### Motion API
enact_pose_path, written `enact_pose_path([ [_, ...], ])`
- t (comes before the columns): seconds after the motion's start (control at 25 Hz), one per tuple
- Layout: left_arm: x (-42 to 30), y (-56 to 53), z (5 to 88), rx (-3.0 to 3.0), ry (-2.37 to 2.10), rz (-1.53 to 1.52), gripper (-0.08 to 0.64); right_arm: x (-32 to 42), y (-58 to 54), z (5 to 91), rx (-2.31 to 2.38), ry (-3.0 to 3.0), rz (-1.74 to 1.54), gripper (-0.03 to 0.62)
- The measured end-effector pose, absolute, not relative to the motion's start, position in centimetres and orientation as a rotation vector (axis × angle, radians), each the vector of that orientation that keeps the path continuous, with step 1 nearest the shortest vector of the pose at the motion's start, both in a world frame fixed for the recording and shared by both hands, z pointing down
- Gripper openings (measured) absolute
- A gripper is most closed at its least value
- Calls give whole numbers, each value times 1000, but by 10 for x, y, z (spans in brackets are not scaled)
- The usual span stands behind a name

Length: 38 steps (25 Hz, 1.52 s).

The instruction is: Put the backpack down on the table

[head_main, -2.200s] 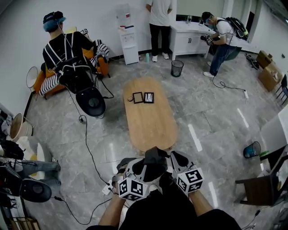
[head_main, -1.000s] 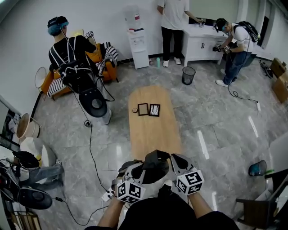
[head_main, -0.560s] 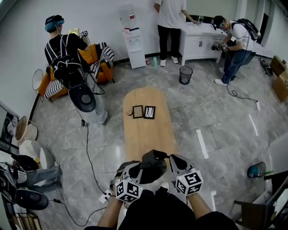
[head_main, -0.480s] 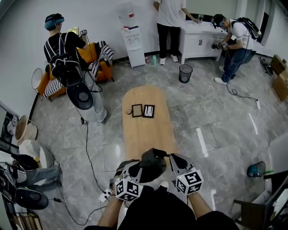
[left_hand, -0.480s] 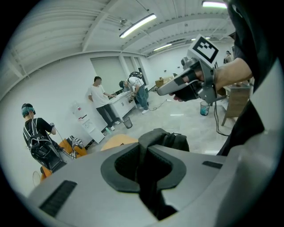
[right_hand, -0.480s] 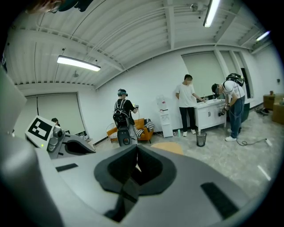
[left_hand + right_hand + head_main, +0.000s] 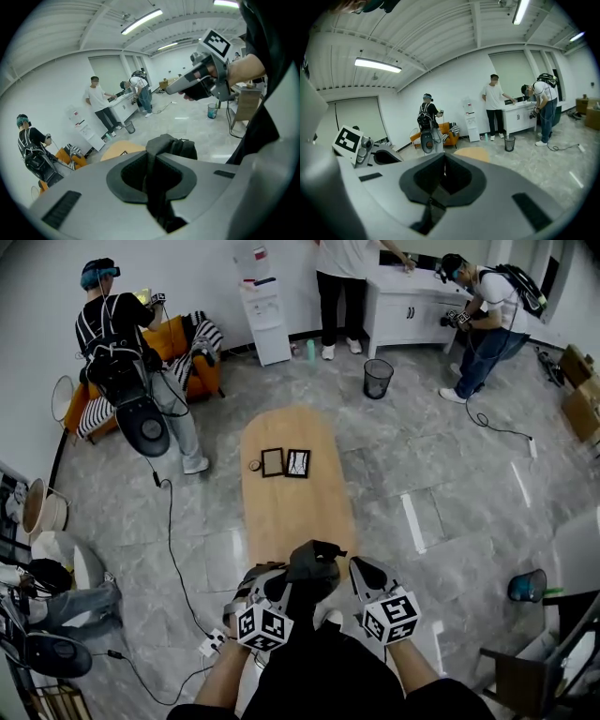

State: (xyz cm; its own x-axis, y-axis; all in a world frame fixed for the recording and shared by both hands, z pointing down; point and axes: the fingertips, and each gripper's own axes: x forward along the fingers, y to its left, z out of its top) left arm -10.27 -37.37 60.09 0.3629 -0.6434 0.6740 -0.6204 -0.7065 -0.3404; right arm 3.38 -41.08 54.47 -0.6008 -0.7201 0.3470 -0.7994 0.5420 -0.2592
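Backpack (image 7: 312,565) hangs clenched by the left gripper (image 7: 279,579) and right gripper (image 7: 361,573), now nearer the table (image 7: 291,507) edge than before, so lowering appears imminent.

Looks steeply down on a long oval light-wood table (image 7: 292,507) standing on a grey marbled floor (image 7: 450,474). Shows a black fabric backpack (image 7: 314,568) bunched over the table's near end, pressed between the left gripper (image 7: 279,579) and the right gripper (image 7: 361,573), marker cubes upward. Finds two black-framed pictures (image 7: 273,462) lying side by side at the table's far part, a small round object (image 7: 254,465) just left of them. Takes in, far left, a person in black (image 7: 112,320) beside an orange armchair (image 7: 183,357); farther back, a white water dispenser (image 7: 262,320), a black mesh bin (image 7: 378,379), a white cabinet (image 7: 408,306) with two people near it. Catches a black cable (image 7: 173,540) trailing across the floor.
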Motion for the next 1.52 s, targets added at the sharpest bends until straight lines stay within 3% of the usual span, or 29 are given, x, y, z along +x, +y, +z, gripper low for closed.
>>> enact_pose_path([
  [0.36,-91,-394,654,-2620,999,-1337,43,37,-442,555,1328,-2500,600,11],
  [1.52,-96,-576,688,-2719,813,-1191,44,22,-531,587,1441,-2257,711,11],
])
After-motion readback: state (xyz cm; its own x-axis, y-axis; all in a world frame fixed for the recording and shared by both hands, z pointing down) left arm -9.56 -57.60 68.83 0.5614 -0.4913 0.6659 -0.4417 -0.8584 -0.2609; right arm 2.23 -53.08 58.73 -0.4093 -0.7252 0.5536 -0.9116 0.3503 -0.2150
